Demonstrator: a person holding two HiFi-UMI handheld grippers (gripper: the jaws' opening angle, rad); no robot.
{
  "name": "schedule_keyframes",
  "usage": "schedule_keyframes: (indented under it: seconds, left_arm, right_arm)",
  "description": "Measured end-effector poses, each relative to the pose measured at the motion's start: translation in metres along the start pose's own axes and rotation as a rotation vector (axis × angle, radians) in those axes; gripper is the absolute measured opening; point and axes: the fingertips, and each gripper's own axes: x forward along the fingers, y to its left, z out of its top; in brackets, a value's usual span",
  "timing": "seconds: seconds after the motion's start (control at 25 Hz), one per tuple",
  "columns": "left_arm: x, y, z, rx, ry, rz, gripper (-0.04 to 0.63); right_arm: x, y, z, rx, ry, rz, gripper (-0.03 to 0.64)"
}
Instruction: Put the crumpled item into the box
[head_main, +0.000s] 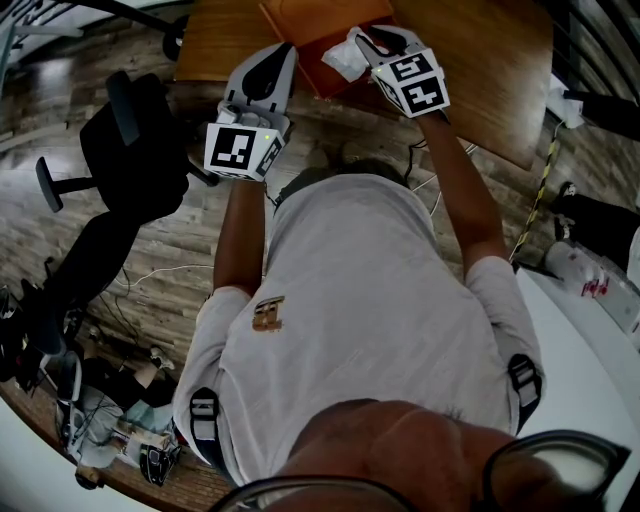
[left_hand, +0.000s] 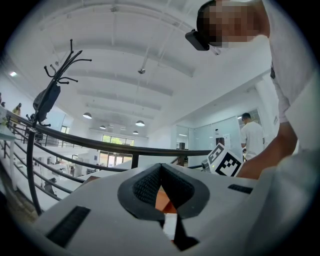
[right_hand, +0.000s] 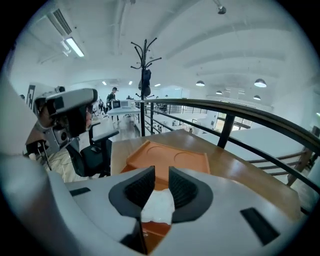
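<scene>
A white crumpled item (right_hand: 159, 206) sits between the pads of my right gripper (right_hand: 161, 172), which press on it from both sides. In the head view the crumpled item (head_main: 345, 58) shows at the tip of the right gripper (head_main: 372, 45), at the near edge of the orange box (head_main: 322, 22). That box is a shallow orange tray (right_hand: 170, 157) lying on the wooden table (right_hand: 245, 172). My left gripper (head_main: 268, 72) hangs just left of the tray at the table's edge. Its jaws (left_hand: 160, 167) meet at the tips with nothing between them.
A black office chair (head_main: 130, 150) stands on the wood floor to my left, with cables (head_main: 150, 275) trailing near it. A dark railing (right_hand: 225, 117) runs behind the table, and a coat stand (right_hand: 144, 75) rises past it. Another person (left_hand: 252, 135) stands far off.
</scene>
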Motion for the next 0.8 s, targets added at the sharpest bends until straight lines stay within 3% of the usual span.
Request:
schedule_keyframes:
  seconds: [0.28, 0.8]
  left_arm:
    - [0.006, -0.008, 0.005, 0.008, -0.006, -0.013, 0.020]
    - [0.018, -0.035, 0.023, 0.031, -0.037, -0.043, 0.020]
  right_arm:
    - [-0.038, 0.012, 0.052, 0.040, -0.259, 0.064, 0.066]
    - [-0.106, 0.044, 0.100, 0.000, -0.591, 0.197, 0.043]
